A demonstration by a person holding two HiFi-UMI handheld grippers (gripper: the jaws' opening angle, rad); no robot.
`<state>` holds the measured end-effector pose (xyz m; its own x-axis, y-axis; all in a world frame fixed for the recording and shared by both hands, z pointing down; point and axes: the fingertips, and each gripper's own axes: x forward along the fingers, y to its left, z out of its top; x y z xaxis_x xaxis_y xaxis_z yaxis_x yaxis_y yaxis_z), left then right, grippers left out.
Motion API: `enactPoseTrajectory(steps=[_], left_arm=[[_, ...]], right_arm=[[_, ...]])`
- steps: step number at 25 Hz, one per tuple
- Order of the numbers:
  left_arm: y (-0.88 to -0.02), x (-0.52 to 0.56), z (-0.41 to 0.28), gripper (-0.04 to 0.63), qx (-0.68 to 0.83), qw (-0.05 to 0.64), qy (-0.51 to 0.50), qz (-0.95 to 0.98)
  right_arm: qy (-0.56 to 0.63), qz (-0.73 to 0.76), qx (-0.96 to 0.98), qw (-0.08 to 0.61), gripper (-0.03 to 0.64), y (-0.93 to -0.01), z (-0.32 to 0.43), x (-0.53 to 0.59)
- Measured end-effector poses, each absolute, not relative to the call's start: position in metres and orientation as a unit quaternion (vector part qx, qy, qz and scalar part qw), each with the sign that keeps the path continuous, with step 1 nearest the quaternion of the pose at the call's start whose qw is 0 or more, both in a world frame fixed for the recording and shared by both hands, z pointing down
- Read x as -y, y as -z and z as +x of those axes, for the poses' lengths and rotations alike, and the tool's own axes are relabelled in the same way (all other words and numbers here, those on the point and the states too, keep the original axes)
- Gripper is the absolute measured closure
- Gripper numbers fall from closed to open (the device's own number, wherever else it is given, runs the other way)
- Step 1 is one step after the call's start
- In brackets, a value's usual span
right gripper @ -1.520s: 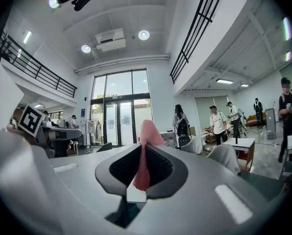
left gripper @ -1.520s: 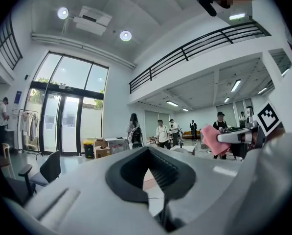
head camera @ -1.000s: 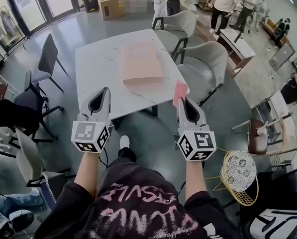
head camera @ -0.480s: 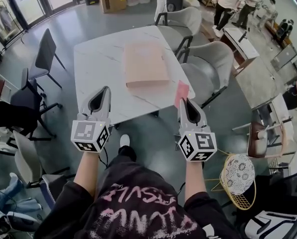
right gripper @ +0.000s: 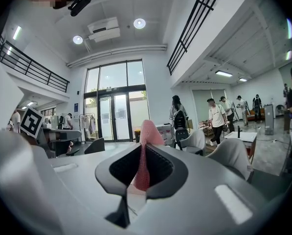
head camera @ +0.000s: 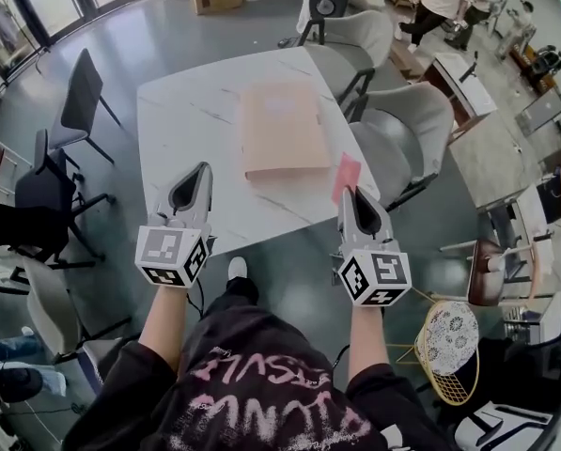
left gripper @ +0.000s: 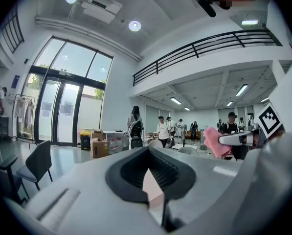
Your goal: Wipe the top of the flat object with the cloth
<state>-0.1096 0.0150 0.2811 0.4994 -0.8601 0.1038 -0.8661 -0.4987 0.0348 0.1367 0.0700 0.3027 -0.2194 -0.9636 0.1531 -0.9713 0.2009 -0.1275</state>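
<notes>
Right gripper [head camera: 353, 195] clamps the pink cloth [head camera: 346, 174] over the white table's [head camera: 181, 130] near-right corner. Left gripper [head camera: 201, 170] is pinched closed on itself. The tan flat board [head camera: 280, 128] has bare tabletop to its left.

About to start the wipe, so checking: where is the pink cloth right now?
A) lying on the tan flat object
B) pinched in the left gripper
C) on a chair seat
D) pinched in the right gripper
D: the right gripper view shows the pink cloth clamped between the jaws of the right gripper, clear of the tan flat object.
</notes>
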Motion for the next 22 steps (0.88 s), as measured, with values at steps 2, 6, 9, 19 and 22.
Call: enactPoseTrajectory(steps=[2,6,9,19,22], left_arm=[[-0.282,-0.002,-0.112,0.594,0.497,0.044,-0.037,0.866],[-0.284,0.024,-0.118,0.594,0.491,0.05,-0.038,0.869],[-0.288,0.042,-0.124,0.594,0.486,0.057,-0.04,0.871],[-0.295,0.088,-0.146,0.594,0.473,0.081,-0.03,0.877],[-0.298,0.098,-0.15,0.594,0.469,0.088,-0.027,0.878]], right_arm=[[-0.101,0.626,0.773,0.021,0.572,-0.303,0.134,-0.057],[-0.103,0.628,0.771,0.025,0.572,-0.303,0.126,-0.03],[-0.104,0.629,0.77,0.029,0.572,-0.302,0.115,-0.011],[-0.105,0.64,0.76,0.045,0.572,-0.3,0.091,0.034],[-0.103,0.644,0.756,0.052,0.572,-0.3,0.086,0.041]])
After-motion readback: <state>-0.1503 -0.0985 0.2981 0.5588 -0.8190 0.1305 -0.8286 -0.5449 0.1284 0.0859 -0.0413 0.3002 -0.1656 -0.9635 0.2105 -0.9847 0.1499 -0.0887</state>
